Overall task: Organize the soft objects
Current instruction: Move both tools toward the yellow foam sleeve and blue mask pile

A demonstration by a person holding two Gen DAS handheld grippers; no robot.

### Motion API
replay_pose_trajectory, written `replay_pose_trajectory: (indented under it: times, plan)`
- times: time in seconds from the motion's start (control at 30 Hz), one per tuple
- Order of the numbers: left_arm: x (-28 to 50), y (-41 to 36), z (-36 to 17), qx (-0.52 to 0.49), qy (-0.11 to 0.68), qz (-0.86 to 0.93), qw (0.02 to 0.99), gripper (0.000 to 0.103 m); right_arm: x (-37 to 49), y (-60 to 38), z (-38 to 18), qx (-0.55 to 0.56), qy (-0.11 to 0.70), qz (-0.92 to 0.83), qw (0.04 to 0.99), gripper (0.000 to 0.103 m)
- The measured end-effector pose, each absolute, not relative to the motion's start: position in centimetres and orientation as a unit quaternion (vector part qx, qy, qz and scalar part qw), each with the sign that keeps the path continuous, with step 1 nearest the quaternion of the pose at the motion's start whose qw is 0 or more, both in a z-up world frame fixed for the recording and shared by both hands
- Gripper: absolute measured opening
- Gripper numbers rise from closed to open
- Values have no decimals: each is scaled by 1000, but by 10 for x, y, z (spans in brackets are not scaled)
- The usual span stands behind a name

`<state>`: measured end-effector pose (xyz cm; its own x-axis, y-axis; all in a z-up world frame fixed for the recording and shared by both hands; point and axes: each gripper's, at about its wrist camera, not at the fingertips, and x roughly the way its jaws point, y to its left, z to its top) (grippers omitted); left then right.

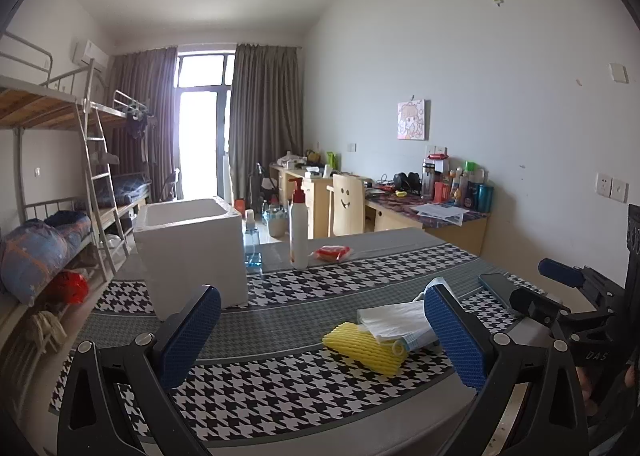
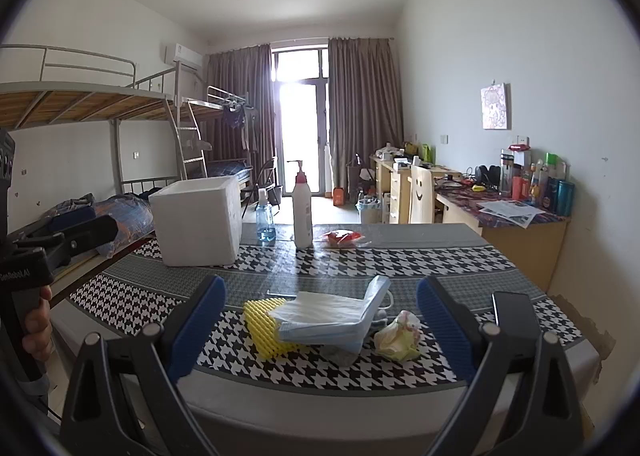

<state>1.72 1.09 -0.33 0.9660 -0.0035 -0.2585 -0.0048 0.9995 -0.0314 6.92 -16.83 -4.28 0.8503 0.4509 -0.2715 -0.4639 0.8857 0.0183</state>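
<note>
A yellow foam net (image 1: 362, 352) (image 2: 264, 326) lies on the checked tablecloth with a white plastic bag (image 1: 394, 320) (image 2: 320, 310) and a pale blue face-mask pack (image 2: 340, 330) (image 1: 414, 340) on top. A crumpled yellow-white wad (image 2: 400, 338) lies right of them. A white foam box (image 1: 192, 248) (image 2: 198, 222) stands at the back left. My left gripper (image 1: 320, 336) is open and empty, short of the pile. My right gripper (image 2: 320, 332) is open and empty, its fingers either side of the pile, above the near edge.
A pump bottle (image 1: 298, 228) (image 2: 302, 212), a clear spray bottle (image 1: 252, 240) (image 2: 265, 218) and a red packet (image 1: 332, 253) (image 2: 341, 237) stand at the table's back. A phone (image 1: 498, 288) (image 2: 514, 312) lies at the right. Bunk beds stand left, desks right.
</note>
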Motion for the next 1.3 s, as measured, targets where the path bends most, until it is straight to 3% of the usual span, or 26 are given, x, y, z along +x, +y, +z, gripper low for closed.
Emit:
replay_pose_trajectory:
  times: [1.3]
  plan:
    - [81, -2, -31, -15, 203, -31, 979, 102, 117, -168, -62, -19, 212, 228, 950, 98]
